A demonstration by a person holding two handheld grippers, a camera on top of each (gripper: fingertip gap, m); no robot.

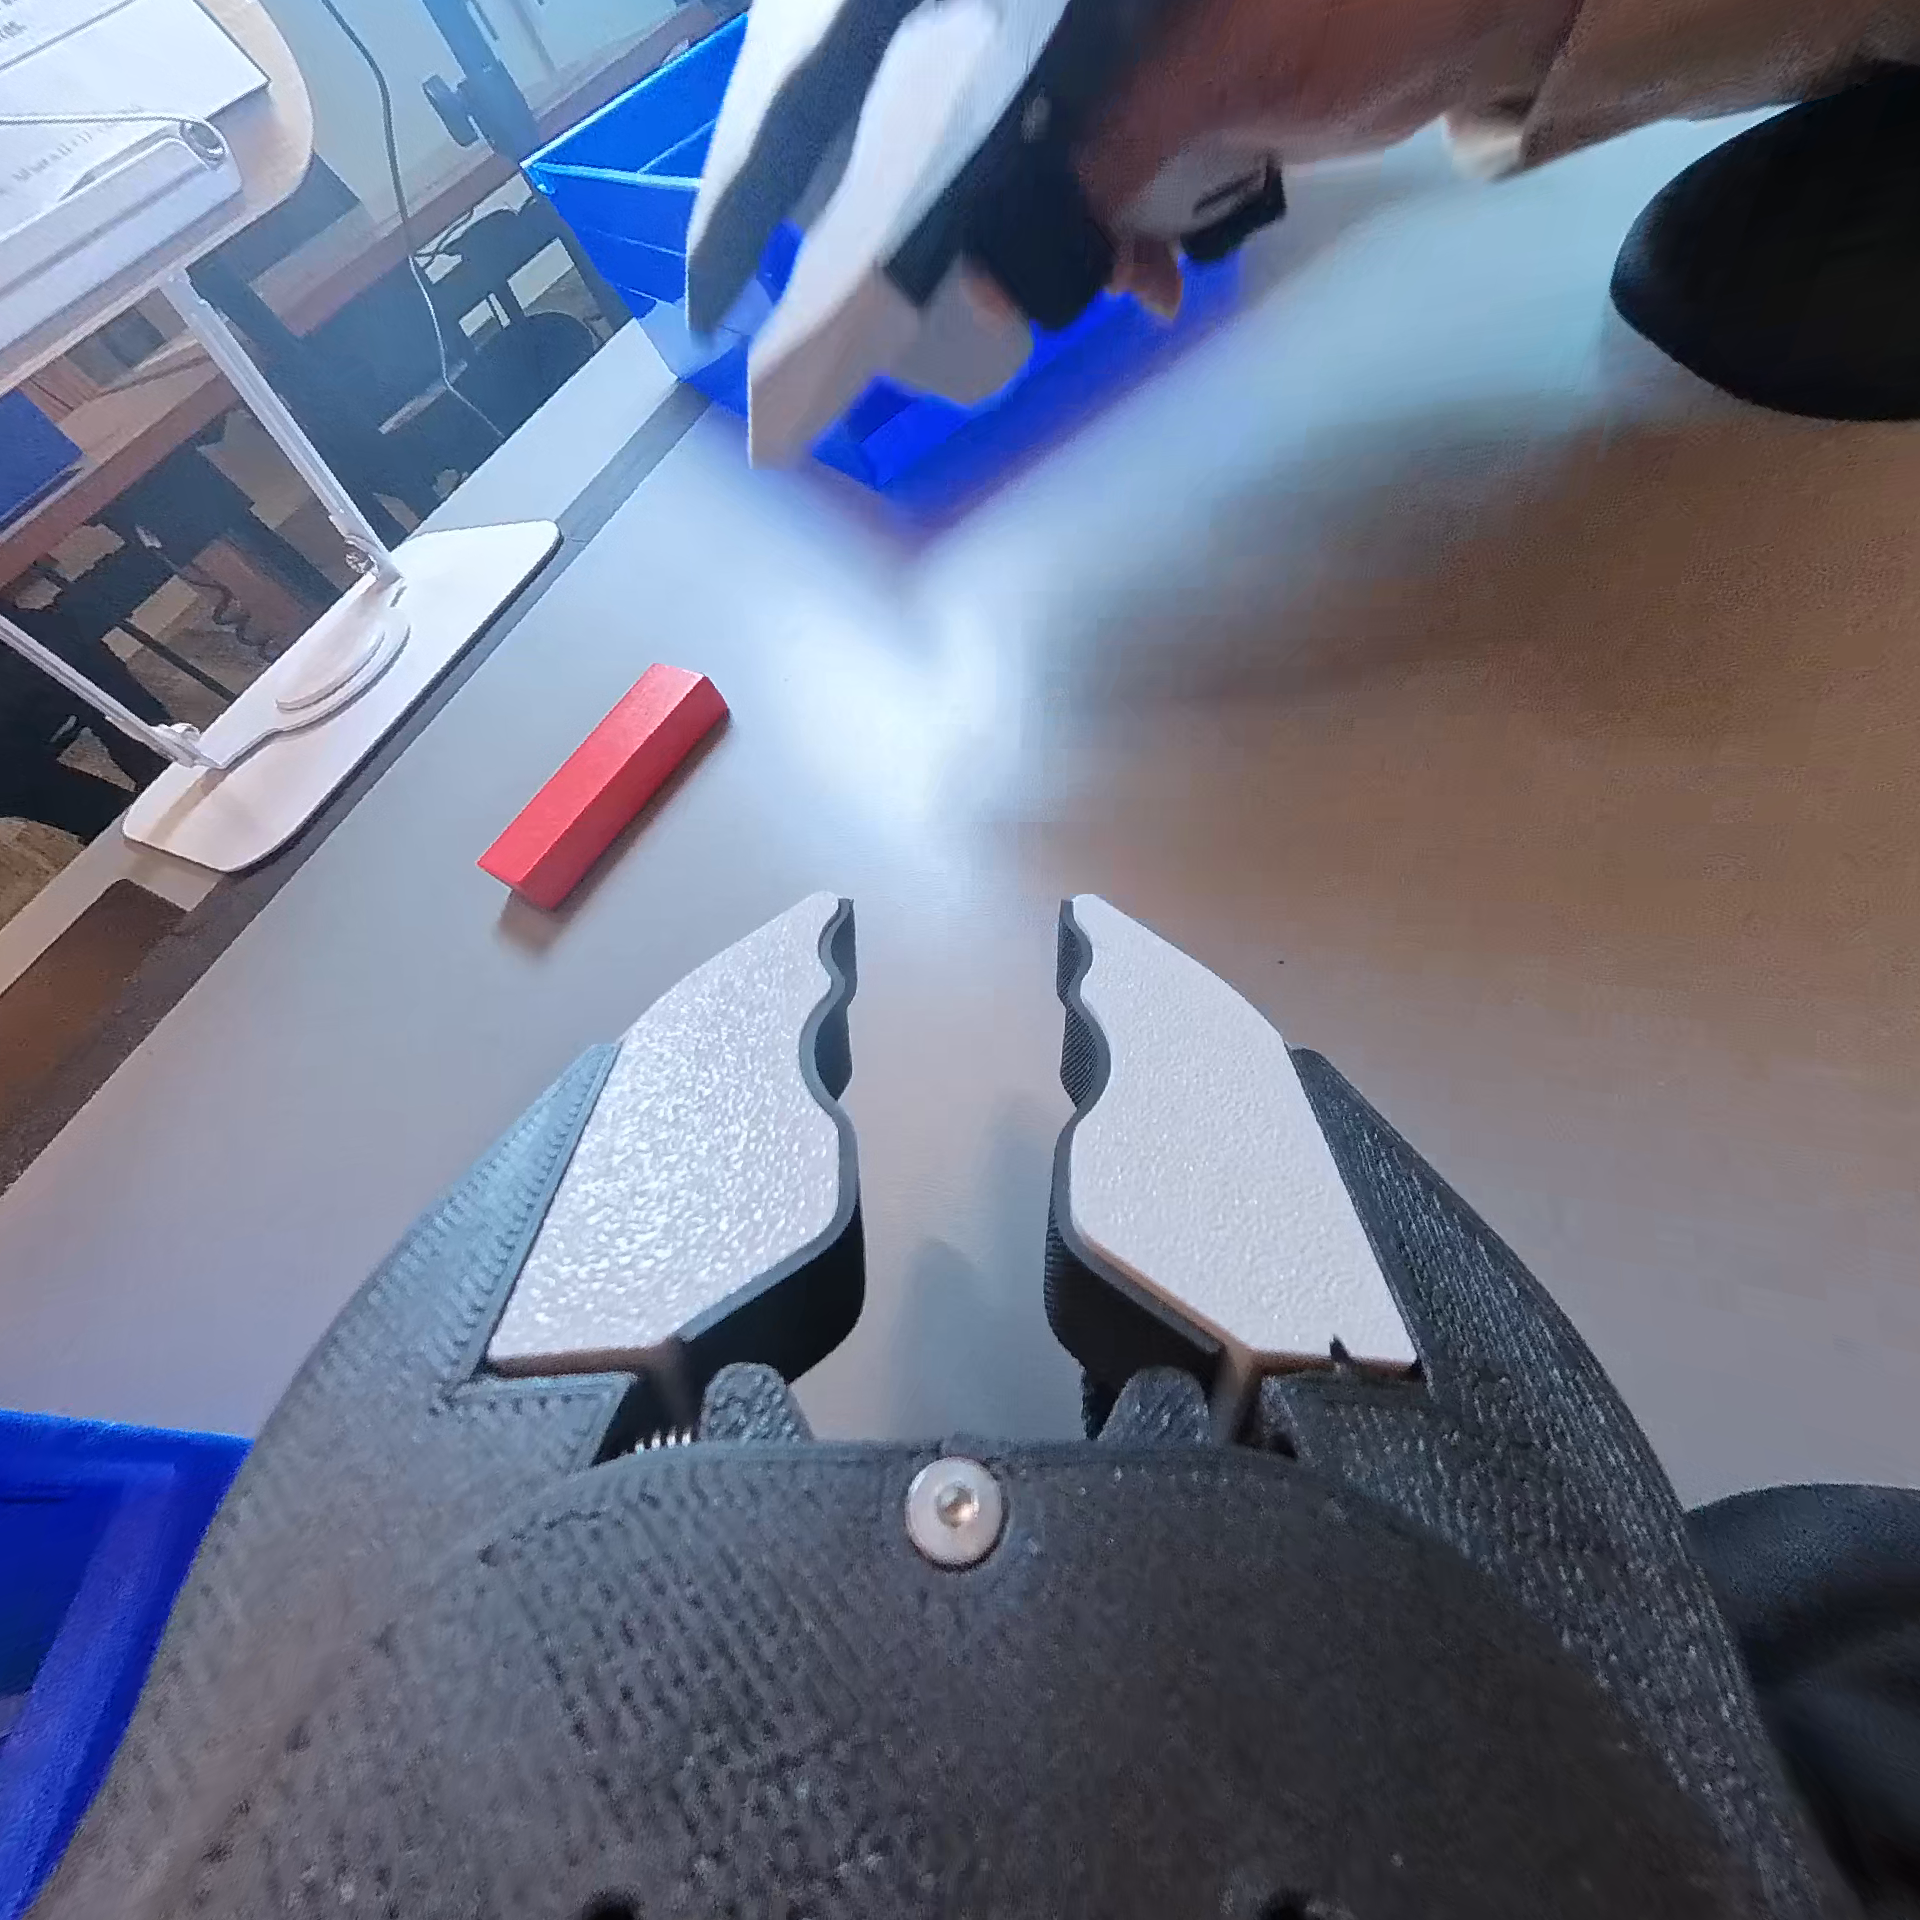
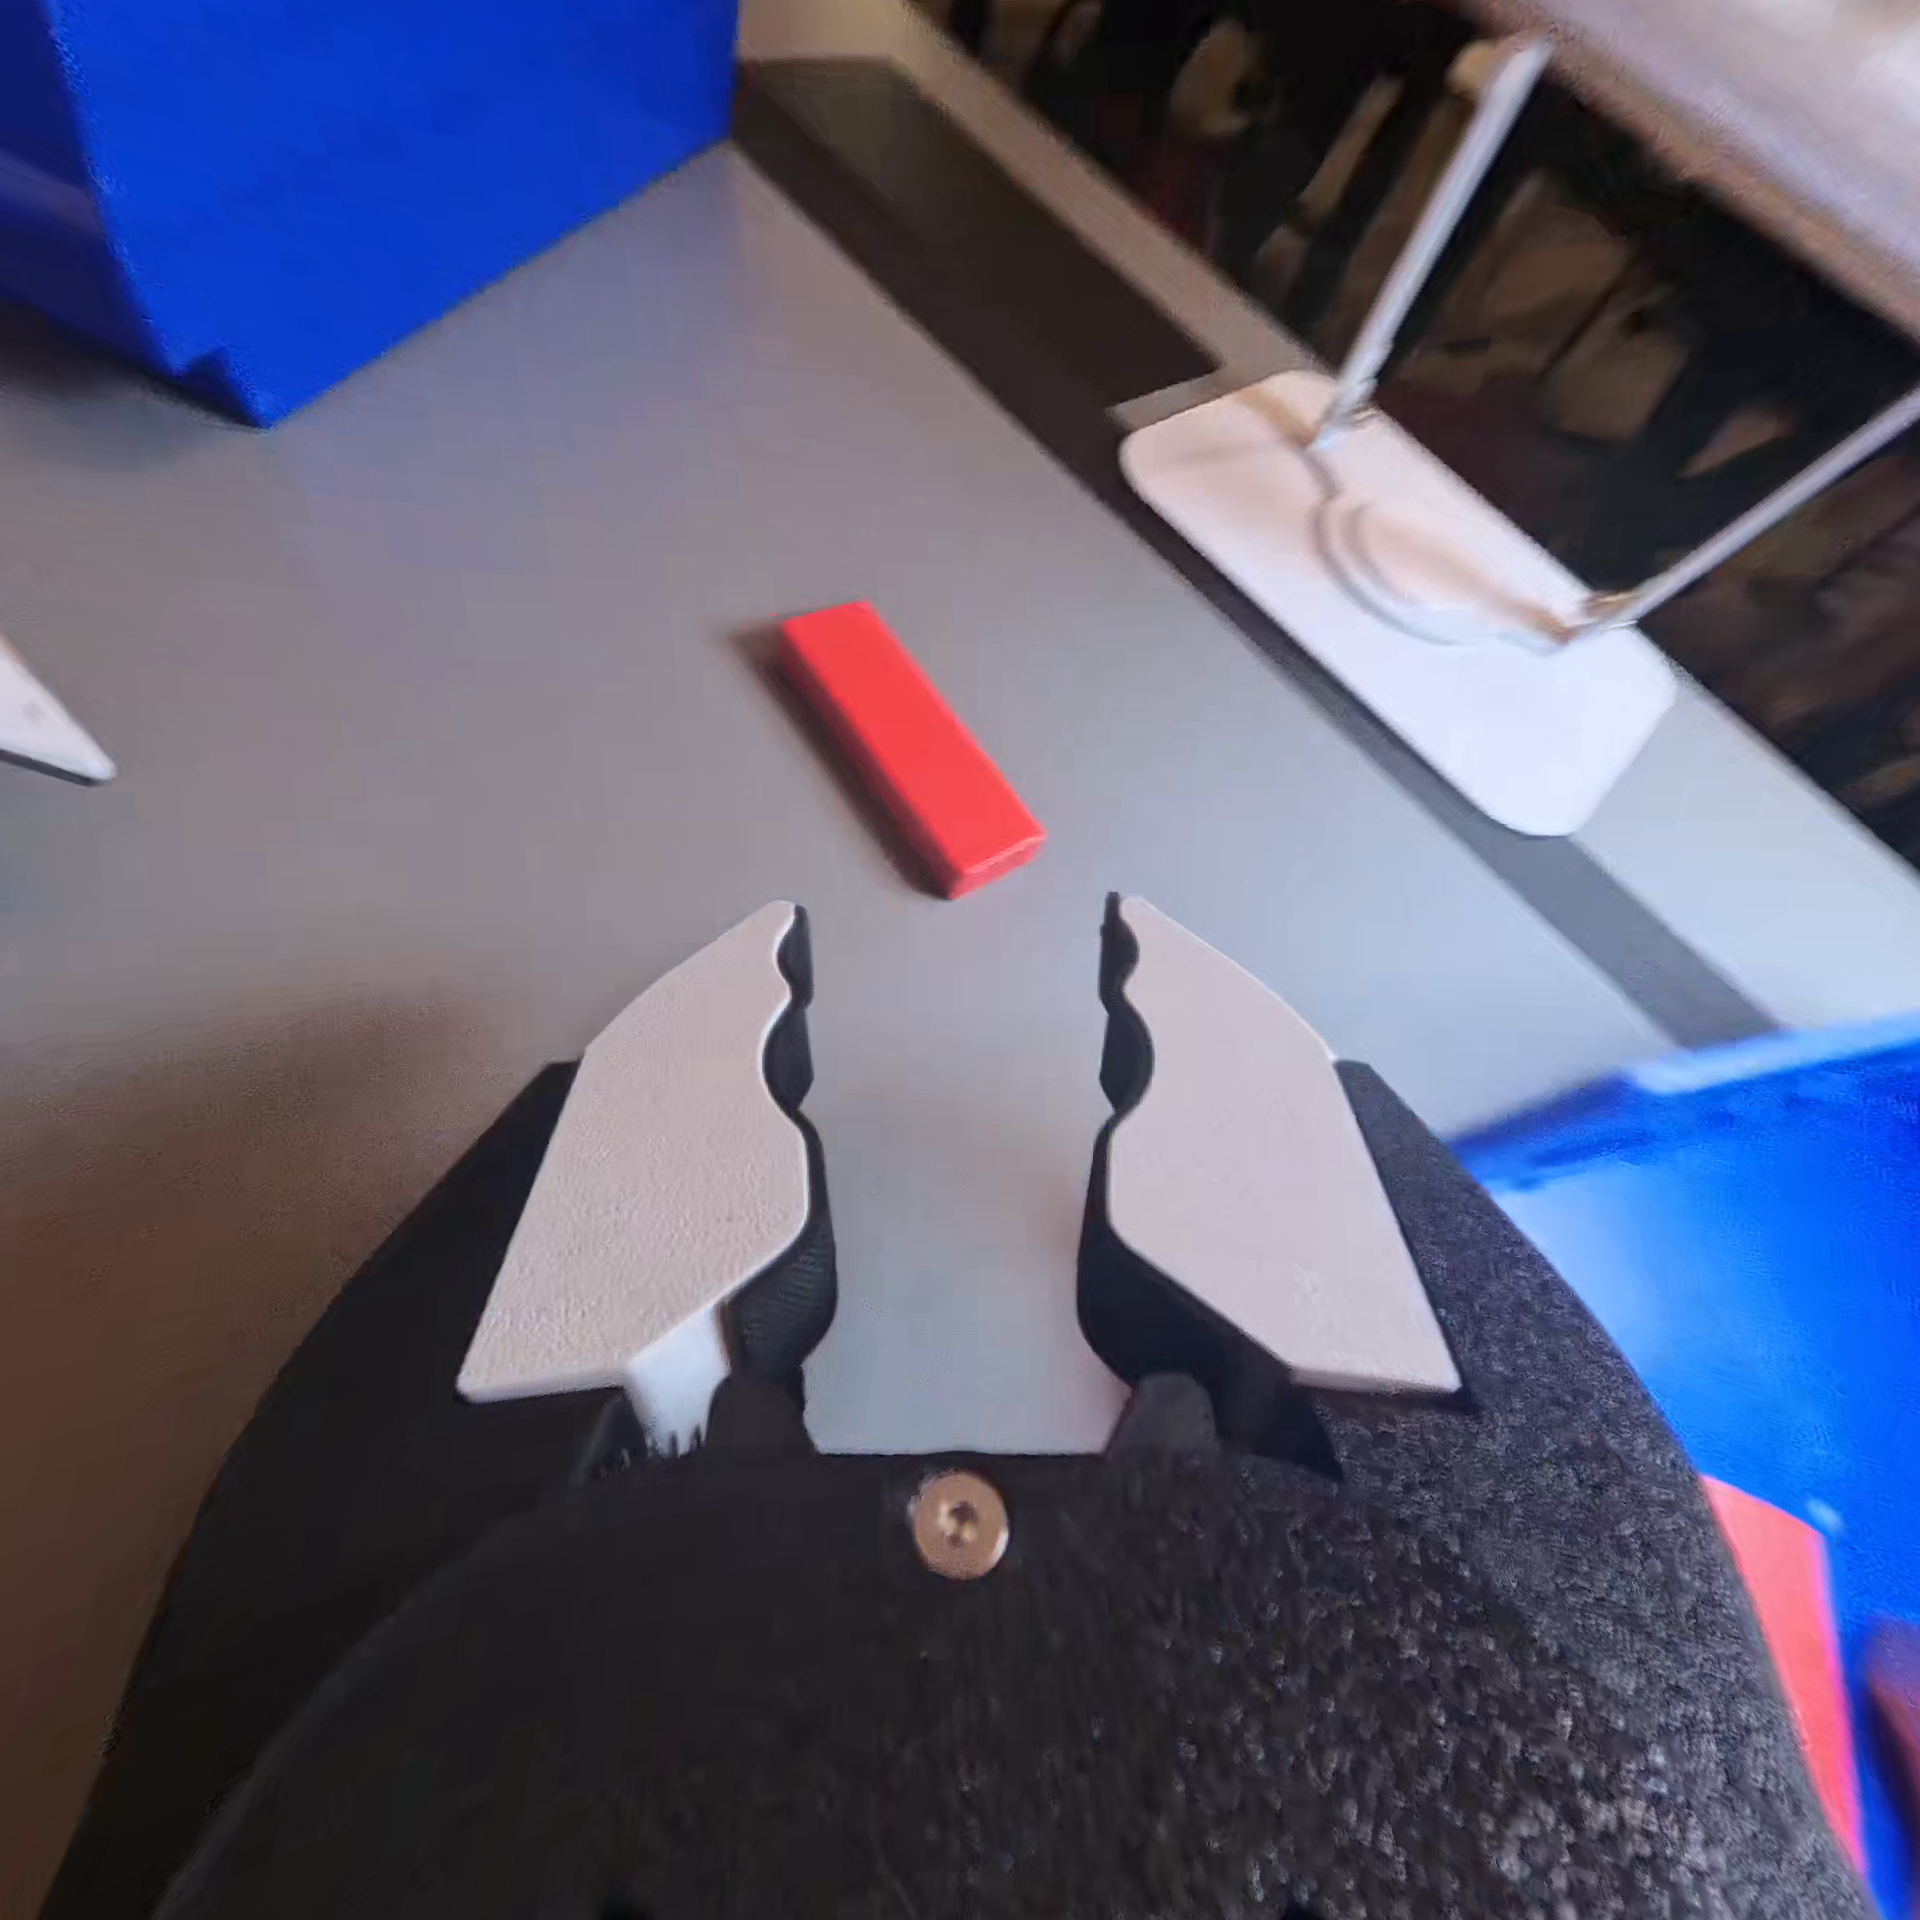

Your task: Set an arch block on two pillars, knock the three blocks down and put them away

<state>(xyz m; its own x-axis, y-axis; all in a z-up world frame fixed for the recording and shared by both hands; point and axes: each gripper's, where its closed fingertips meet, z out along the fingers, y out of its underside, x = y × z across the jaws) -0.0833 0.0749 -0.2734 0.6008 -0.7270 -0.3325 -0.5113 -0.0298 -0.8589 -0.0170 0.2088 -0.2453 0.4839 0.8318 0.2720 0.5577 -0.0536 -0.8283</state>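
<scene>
Both my left gripper and right gripper hang spread and empty over the grey table, with the red block lying flat just ahead of my right fingertips.

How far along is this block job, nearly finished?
Nearly, it seems. Nothing stands; only one red block lies flat on the grey table, and something red shows in the blue bin nearby. The right hand-held gripper, open and empty, points at that block. Left: grasp and bin it.
</scene>
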